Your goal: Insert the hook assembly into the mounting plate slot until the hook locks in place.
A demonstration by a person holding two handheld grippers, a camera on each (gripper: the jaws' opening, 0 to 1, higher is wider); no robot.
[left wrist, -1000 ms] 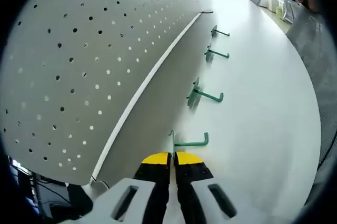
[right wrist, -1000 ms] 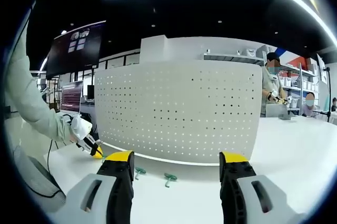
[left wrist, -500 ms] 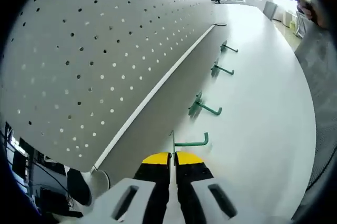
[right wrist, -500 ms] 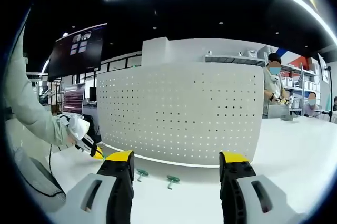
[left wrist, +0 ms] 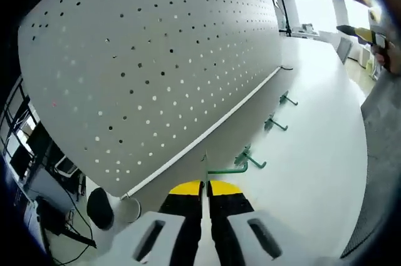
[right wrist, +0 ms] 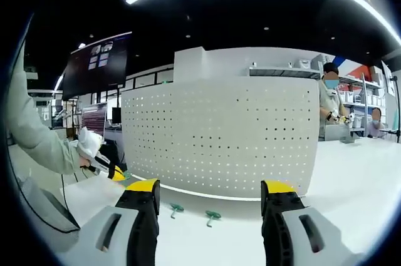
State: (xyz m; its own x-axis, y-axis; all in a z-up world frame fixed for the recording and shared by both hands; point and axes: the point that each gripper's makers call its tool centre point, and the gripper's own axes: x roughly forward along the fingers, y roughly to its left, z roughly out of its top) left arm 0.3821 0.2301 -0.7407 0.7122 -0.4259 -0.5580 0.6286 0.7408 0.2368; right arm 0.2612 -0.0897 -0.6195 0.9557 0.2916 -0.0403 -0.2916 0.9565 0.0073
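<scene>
Green metal hook (left wrist: 227, 169) pinched in left hand-held gripper (left wrist: 205, 186), near white perforated pegboard (left wrist: 156, 72); not yet inserted. Right hand-held gripper (right wrist: 210, 198) gapes, empty.

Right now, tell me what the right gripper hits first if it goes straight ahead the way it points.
Most likely the pegboard standing on the table. The right gripper is open and faces the board nearly square on. Two green hooks lie below that line, so it would probably pass over them, though depth is hard to judge.
</scene>
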